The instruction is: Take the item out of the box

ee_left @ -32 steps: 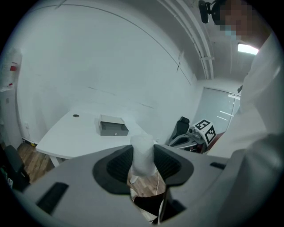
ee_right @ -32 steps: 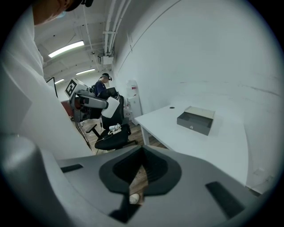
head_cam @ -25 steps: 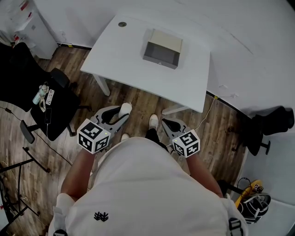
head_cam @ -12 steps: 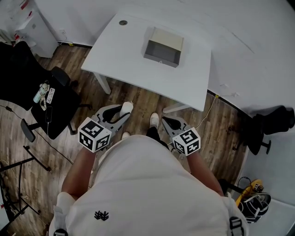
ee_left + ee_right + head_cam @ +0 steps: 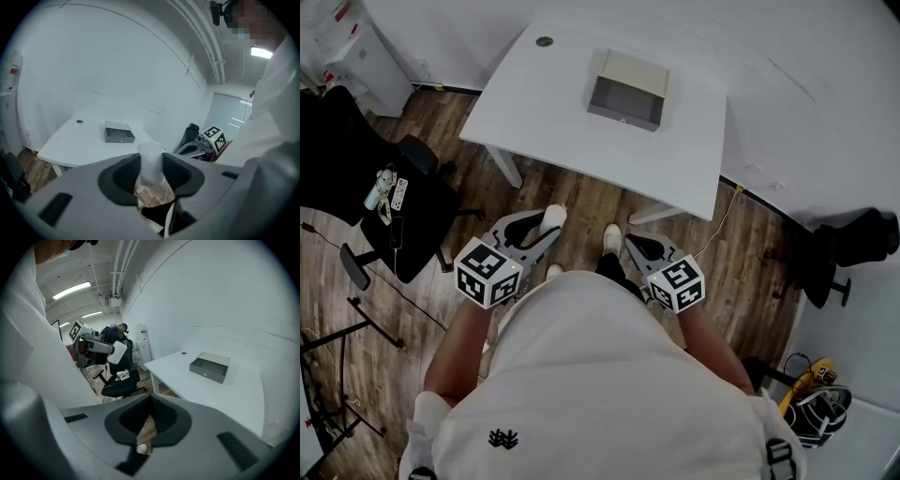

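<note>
- Left tongs (image 5: pixel 151 158) are clamped on the item (image 5: pixel 150 149). It's a pale, see-through white thing standing upright between the pads. It could be wrapped in bubble wrap, but that view is too soft to be sure.
- So the item is out of the box. It's held in front of the person's waist, over the wood floor (image 5: pixel 581 202) and well short of the worktop's near edge.
- Right tongs (image 5: pixel 150 401) are closed, with the pads meeting at the tips and nothing between them. Only a sliver of floor shows below the pads.
- Both tongs sit close to the body, left and right of the person's white shirt (image 5: pixel 600 375), with the marker cubes facing up.
- The box (image 5: pixel 626 89) is on the white worktop (image 5: pixel 544 122), about midway along and nearer the far edge than the near one. It's grey and open, with a beige flap behind it.
- There's a small round hole (image 5: pixel 545 41) by the worktop's far left corner.
- A black chair (image 5: pixel 398 211) stands off to the left of the worktop with a few small bits on its seat.
</note>
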Demonstrator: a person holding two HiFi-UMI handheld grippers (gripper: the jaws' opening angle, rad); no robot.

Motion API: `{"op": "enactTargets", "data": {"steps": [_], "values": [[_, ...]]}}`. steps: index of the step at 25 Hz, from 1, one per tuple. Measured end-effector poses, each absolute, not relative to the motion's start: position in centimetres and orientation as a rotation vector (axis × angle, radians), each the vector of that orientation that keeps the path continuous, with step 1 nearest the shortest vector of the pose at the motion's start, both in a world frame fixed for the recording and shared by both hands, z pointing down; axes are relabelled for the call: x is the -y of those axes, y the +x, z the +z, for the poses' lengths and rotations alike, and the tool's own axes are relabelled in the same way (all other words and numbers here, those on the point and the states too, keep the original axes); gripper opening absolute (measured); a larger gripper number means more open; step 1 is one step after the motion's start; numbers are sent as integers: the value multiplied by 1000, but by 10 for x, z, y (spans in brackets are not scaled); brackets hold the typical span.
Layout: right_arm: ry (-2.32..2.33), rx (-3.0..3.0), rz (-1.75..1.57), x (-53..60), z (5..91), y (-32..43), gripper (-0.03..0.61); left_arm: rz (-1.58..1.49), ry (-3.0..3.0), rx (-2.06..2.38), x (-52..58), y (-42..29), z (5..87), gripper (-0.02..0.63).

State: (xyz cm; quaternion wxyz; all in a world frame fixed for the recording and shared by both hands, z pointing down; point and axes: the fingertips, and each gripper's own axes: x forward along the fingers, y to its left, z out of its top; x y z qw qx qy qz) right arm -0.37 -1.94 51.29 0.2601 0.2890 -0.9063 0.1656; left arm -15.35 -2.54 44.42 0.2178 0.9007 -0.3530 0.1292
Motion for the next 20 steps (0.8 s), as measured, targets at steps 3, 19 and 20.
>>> {"op": "enactTargets", "data": {"steps": [3,19,20], "values": [[777,2455,449,19,513,-4,6,359,2491,979,24,-154,444,158],[752,2468,447,50,518,10,6,369,2441,1021,45,-146,451,159],[754,2471,447,56,518,12,6,370,2438,1023,49,-144,452,159]]}}
